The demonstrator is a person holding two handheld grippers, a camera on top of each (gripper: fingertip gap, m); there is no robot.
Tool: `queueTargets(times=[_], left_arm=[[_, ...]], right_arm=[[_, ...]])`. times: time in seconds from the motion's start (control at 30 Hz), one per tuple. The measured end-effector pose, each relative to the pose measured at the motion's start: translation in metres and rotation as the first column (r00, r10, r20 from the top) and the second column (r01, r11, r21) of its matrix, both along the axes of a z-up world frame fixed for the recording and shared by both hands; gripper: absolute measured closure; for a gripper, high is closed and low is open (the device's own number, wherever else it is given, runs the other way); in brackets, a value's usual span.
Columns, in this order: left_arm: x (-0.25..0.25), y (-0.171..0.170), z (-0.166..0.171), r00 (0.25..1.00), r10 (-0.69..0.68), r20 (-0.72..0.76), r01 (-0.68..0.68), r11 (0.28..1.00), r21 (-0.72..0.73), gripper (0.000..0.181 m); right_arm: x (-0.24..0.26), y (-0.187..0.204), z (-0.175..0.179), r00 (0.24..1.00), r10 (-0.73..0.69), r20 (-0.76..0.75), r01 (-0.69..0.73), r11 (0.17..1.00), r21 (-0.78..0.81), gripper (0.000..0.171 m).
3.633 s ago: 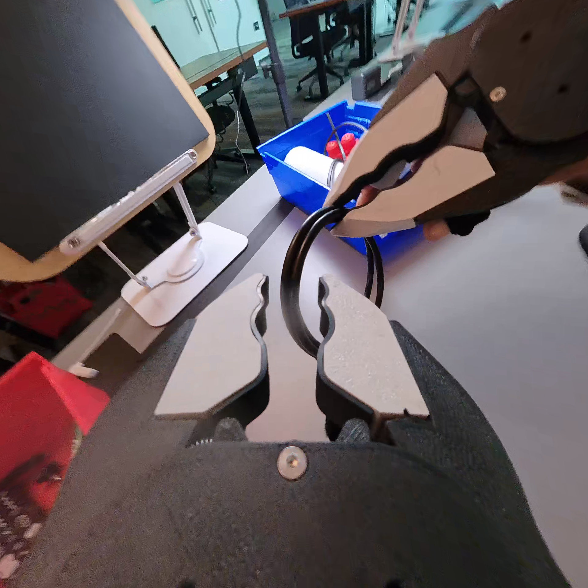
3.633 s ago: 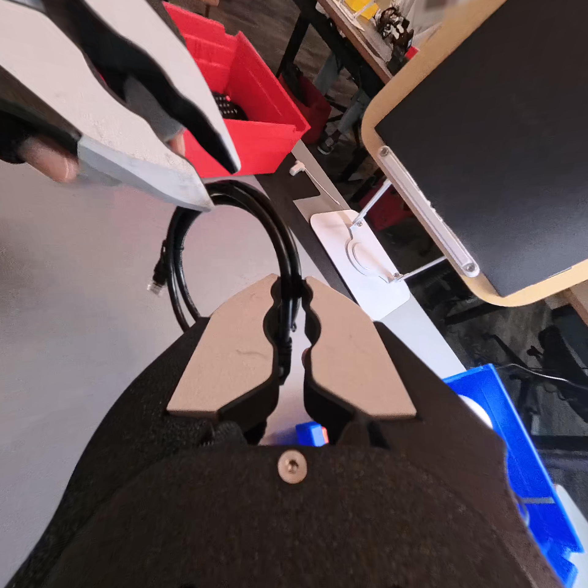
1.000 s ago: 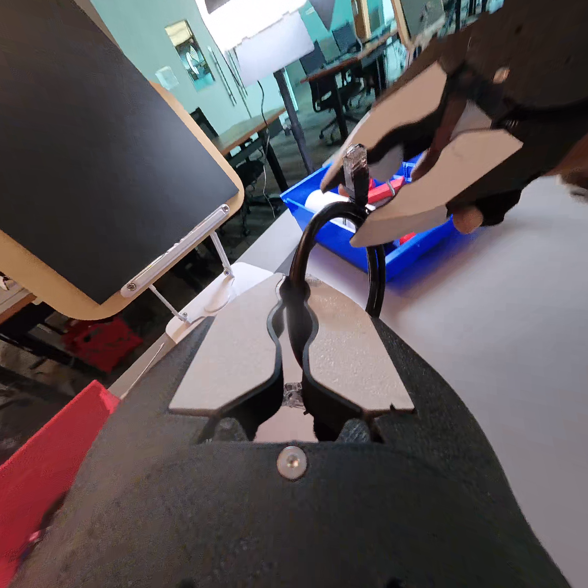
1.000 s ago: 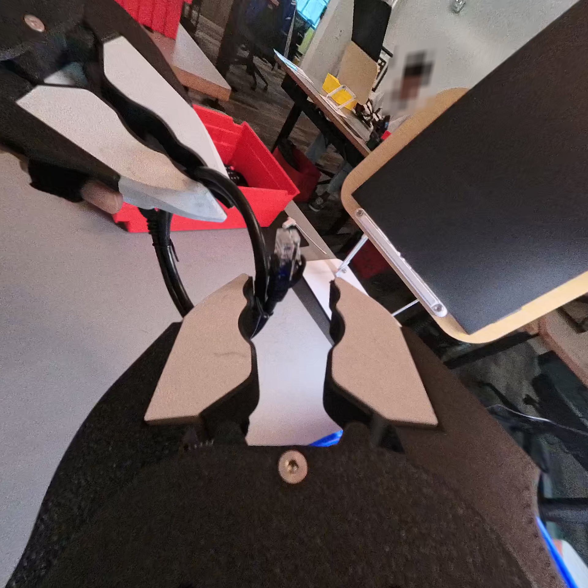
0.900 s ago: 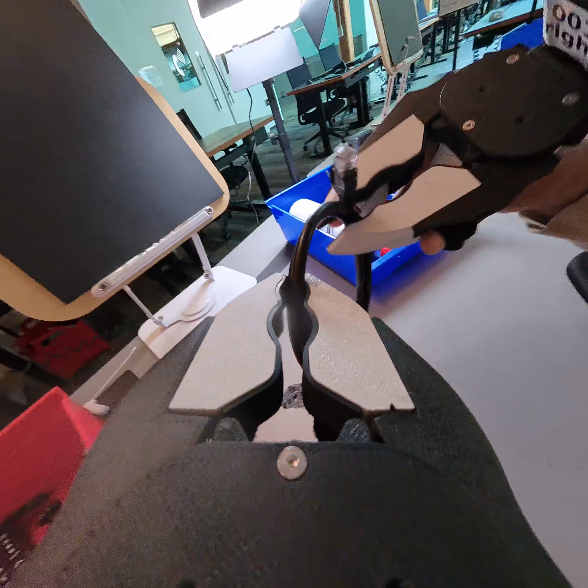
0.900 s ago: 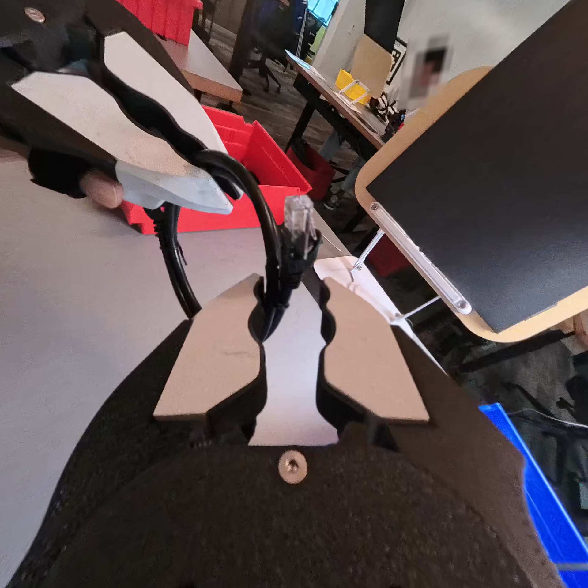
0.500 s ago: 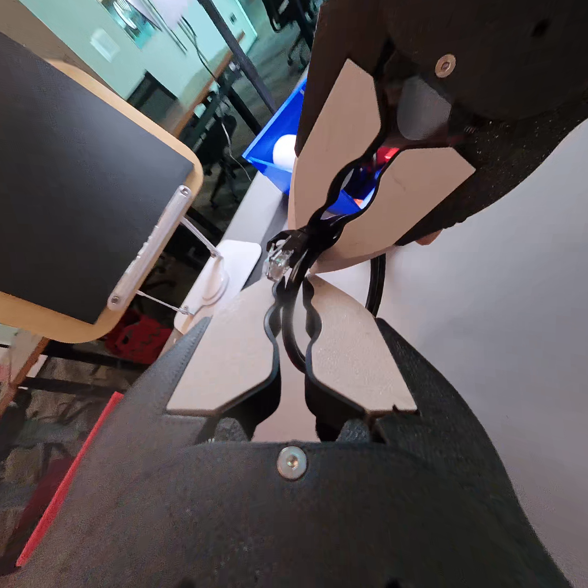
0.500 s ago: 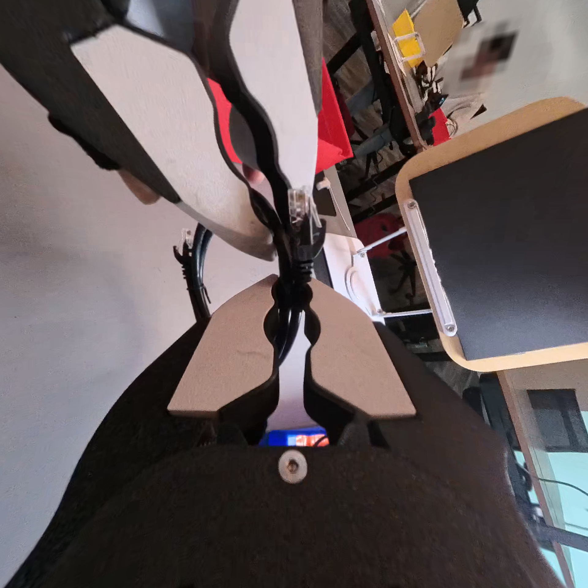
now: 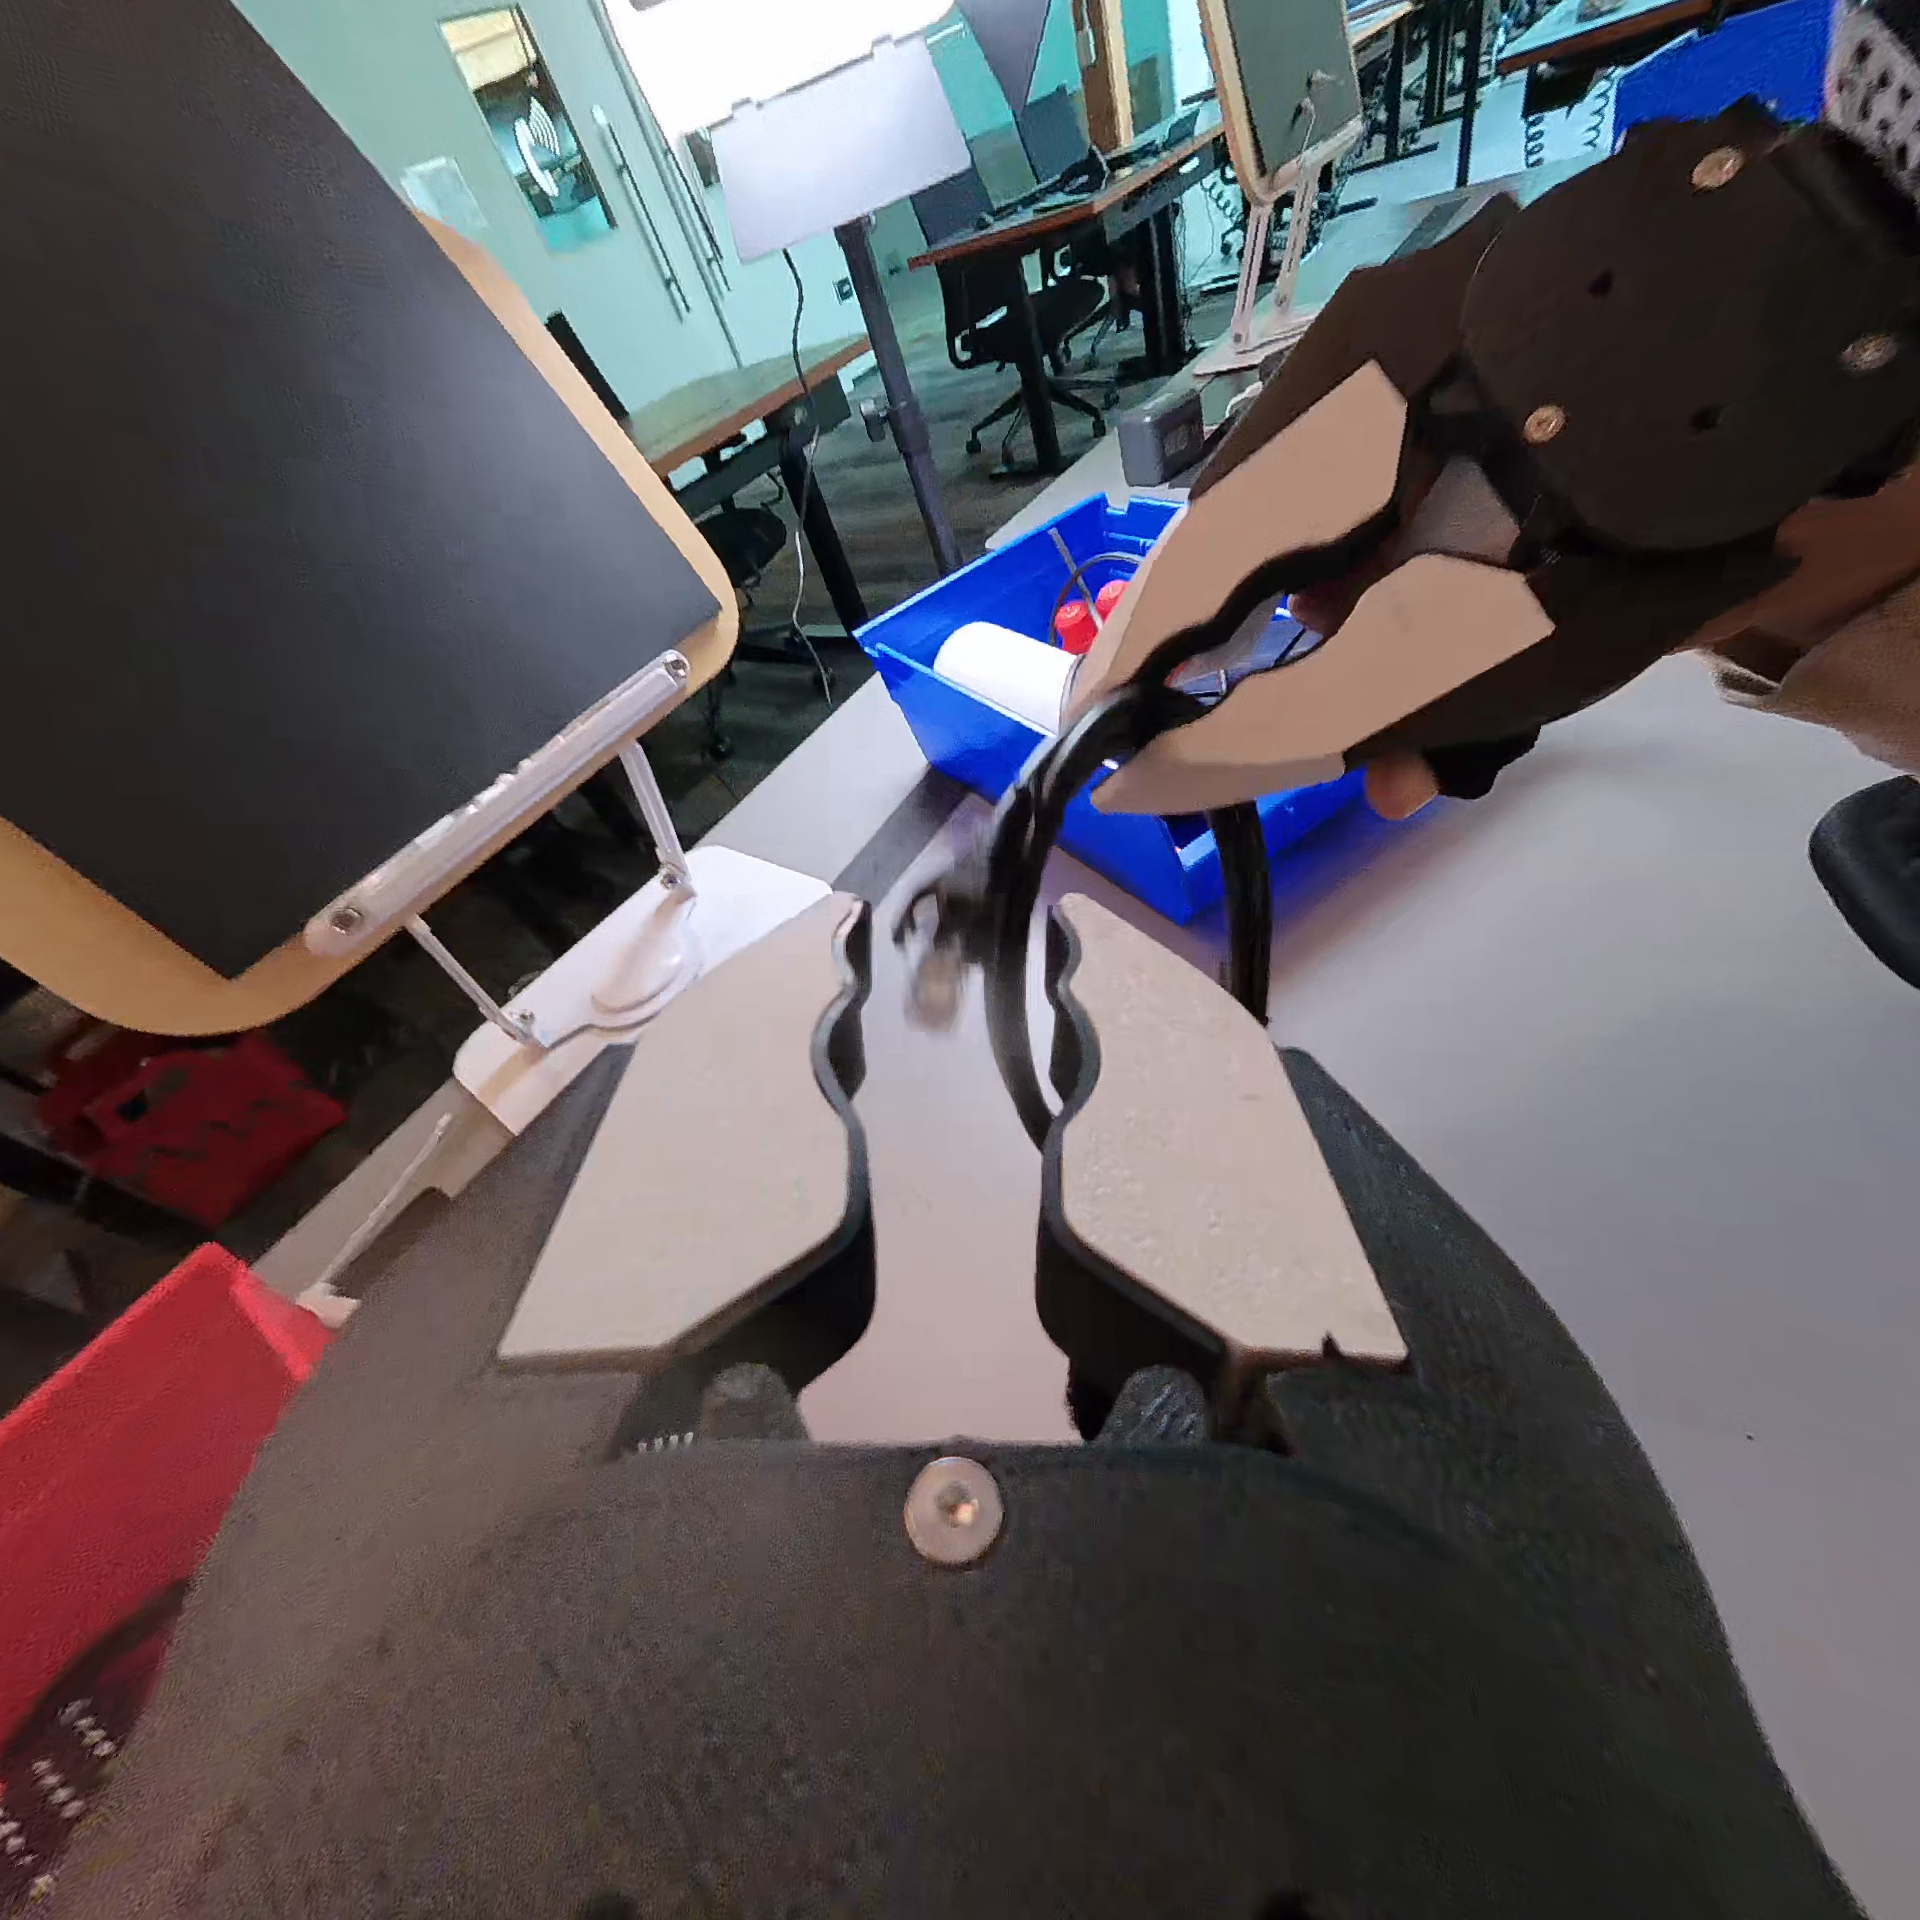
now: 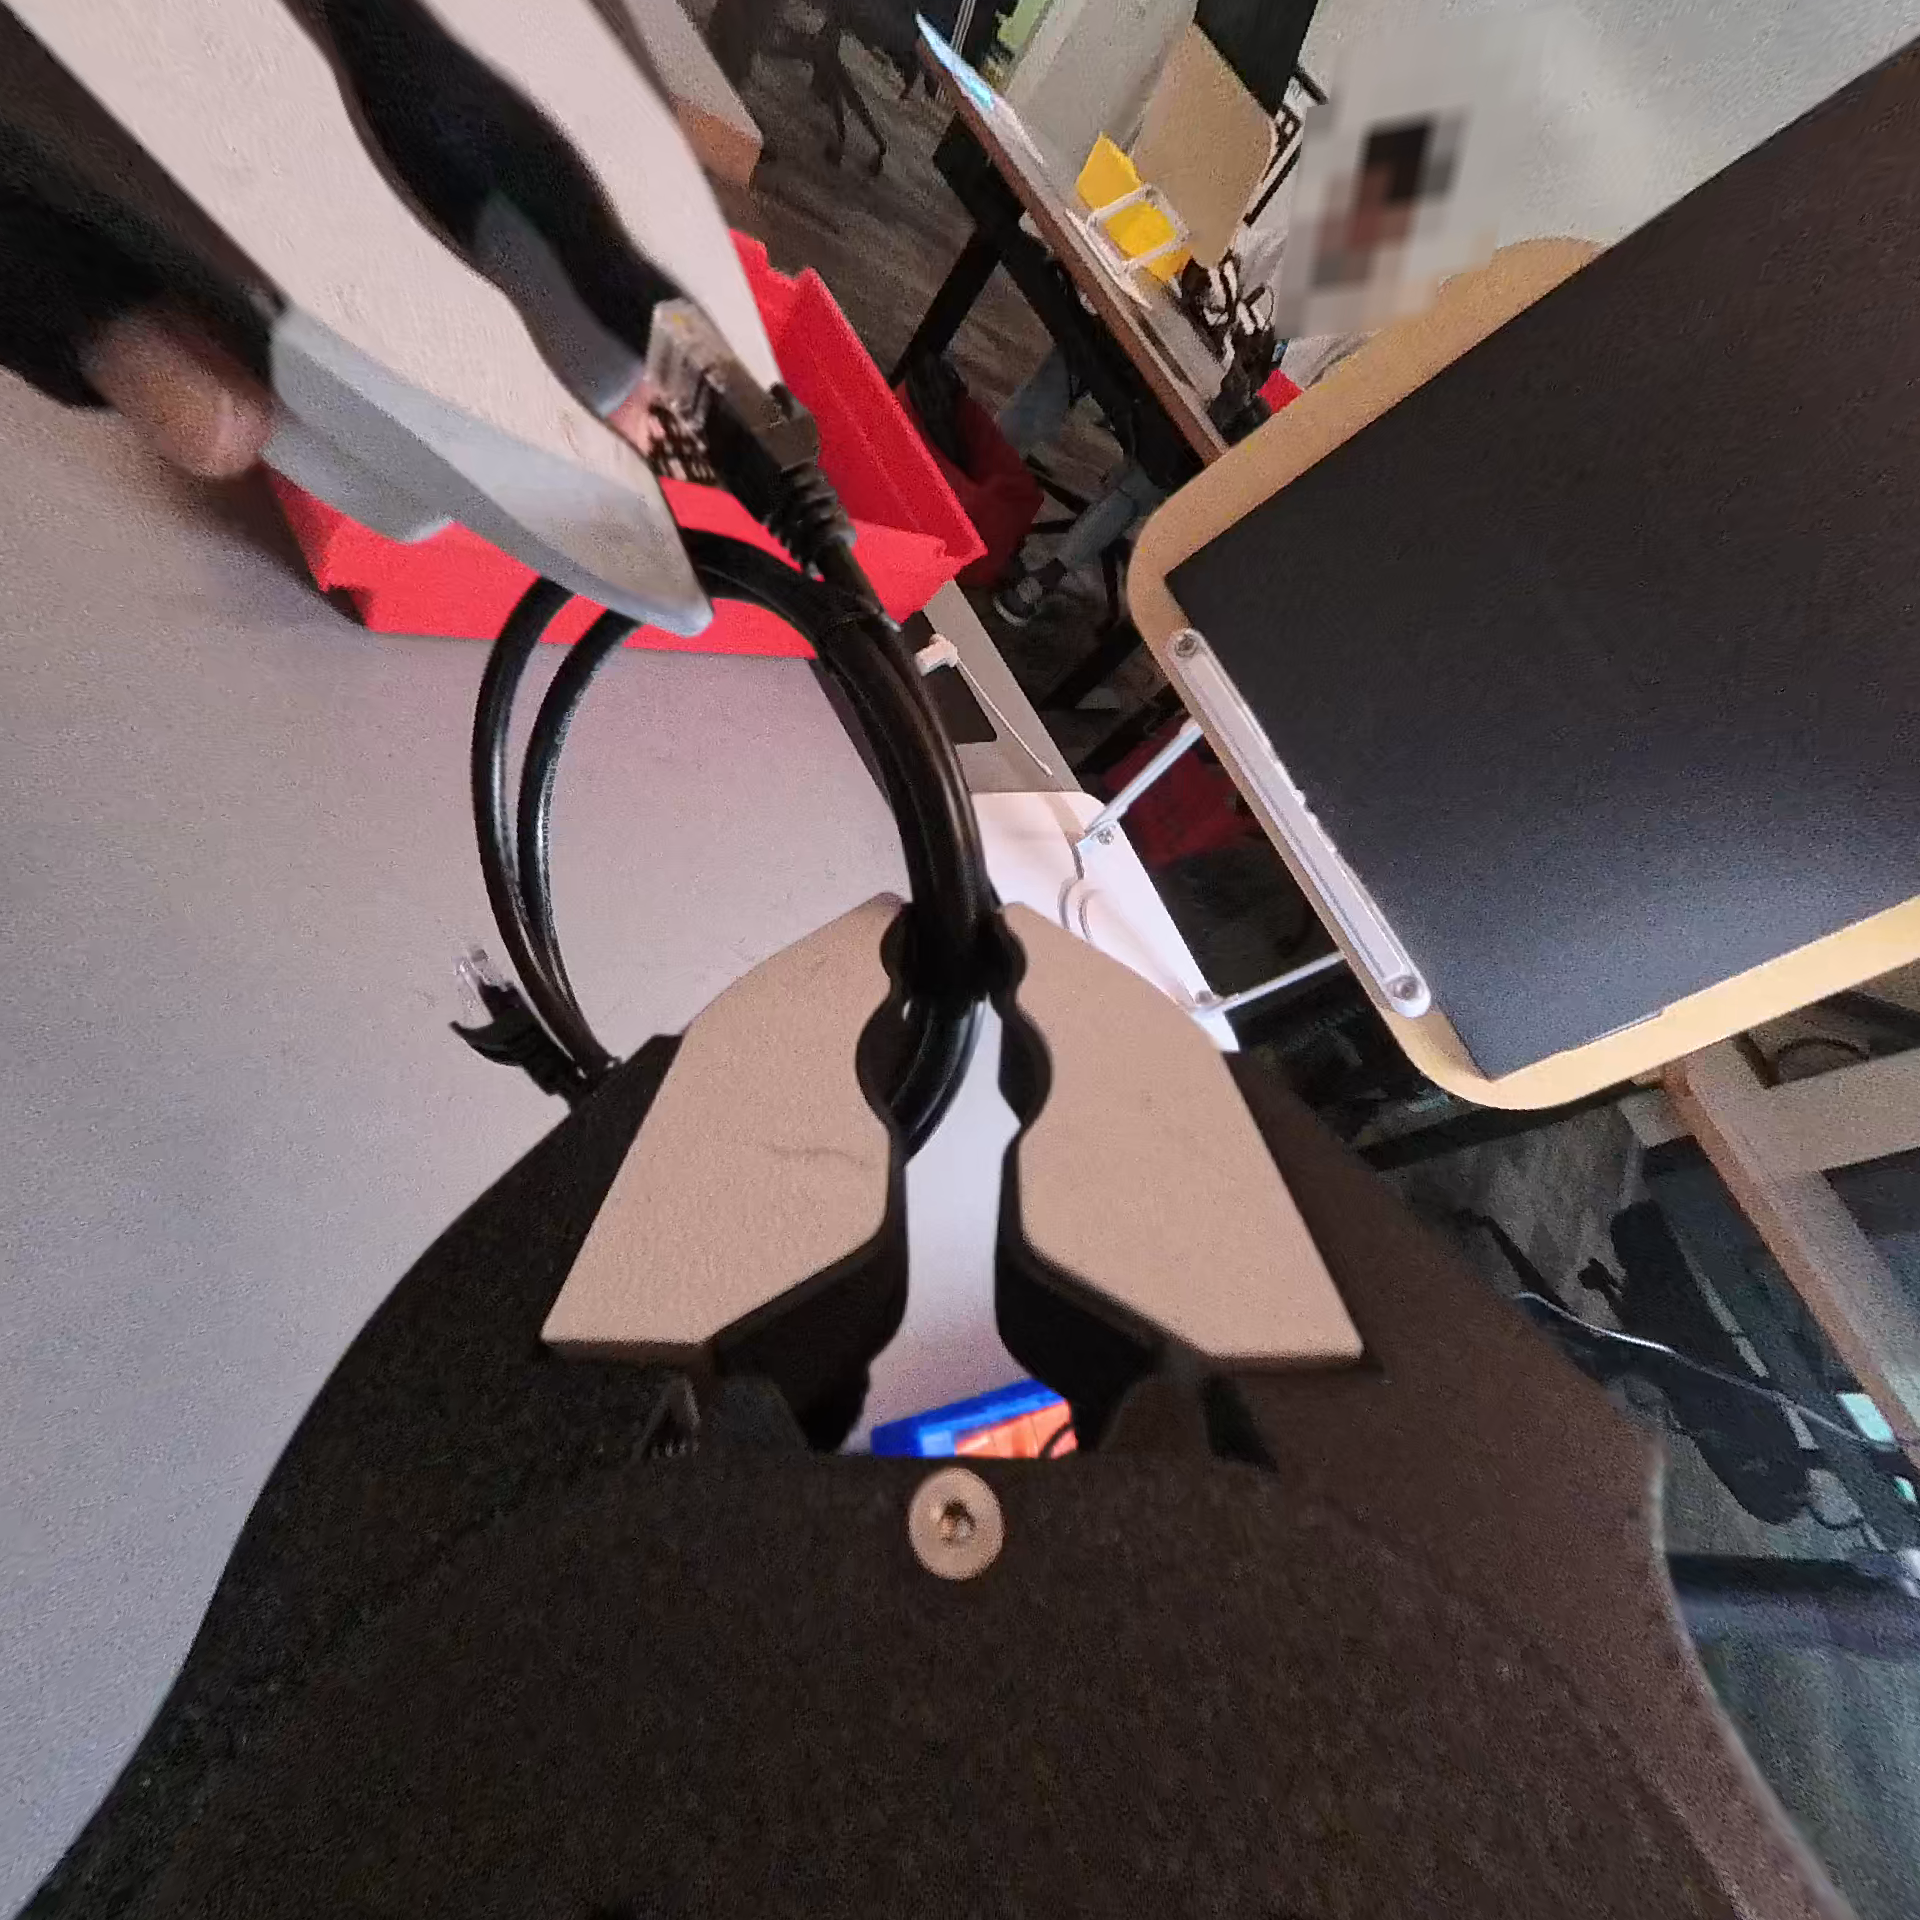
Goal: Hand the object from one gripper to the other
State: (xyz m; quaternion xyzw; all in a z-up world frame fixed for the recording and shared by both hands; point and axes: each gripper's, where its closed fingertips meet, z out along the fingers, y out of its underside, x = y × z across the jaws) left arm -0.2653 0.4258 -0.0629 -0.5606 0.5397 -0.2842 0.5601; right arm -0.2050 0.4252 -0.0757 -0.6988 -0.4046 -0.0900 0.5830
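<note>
The left gripper stands with its grey fingers spread wide, the coiled black network cable passing loose between them, its blurred clear plug hanging in the gap; the right gripper is clamped tight on that same coil, which loops above the grey tabletop; beyond the cable on one side sits a blue plastic bin holding a white roll and red-capped items, partly hidden by the right gripper; on the other side a red plastic bin, its contents unclear; behind the cable a black wood-edged panel leans on a white stand.
</note>
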Motion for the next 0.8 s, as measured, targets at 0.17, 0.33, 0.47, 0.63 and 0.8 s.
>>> queueTargets(times=[0.17, 0.33, 0.47, 0.63, 0.8], left_arm=[[0.003, -0.017, -0.009, 0.987, -0.013, -0.162, 0.036, 0.99, 0.138, 0.141], [0.01, -0.011, -0.043, 0.929, 0.081, -0.362, 0.035, 0.953, 0.302, 0.167], [0.008, -0.003, -0.017, 0.969, 0.123, -0.216, -0.054, 0.952, 0.301, 0.168], [0.001, 0.003, -0.001, 0.995, 0.077, -0.06, -0.067, 0.987, 0.149, 0.169], [0.005, -0.003, -0.022, 0.987, 0.015, -0.161, 0.0, 0.995, 0.097, 0.147]], right_arm=[[-0.003, -0.002, -0.027, 0.983, 0.014, 0.181, -0.001, 0.997, -0.071, 0.158], [-0.032, -0.012, -0.035, 0.972, 0.106, 0.212, -0.088, 0.992, -0.091, 0.159], [-0.021, -0.006, -0.006, 0.998, 0.046, 0.045, -0.045, 0.999, -0.008, 0.154], [-0.002, -0.002, 0.0, 0.993, 0.028, -0.112, -0.034, 0.998, -0.054, 0.151], [-0.004, -0.003, -0.012, 1.0, 0.023, 0.021, -0.022, 0.997, -0.068, 0.161]])
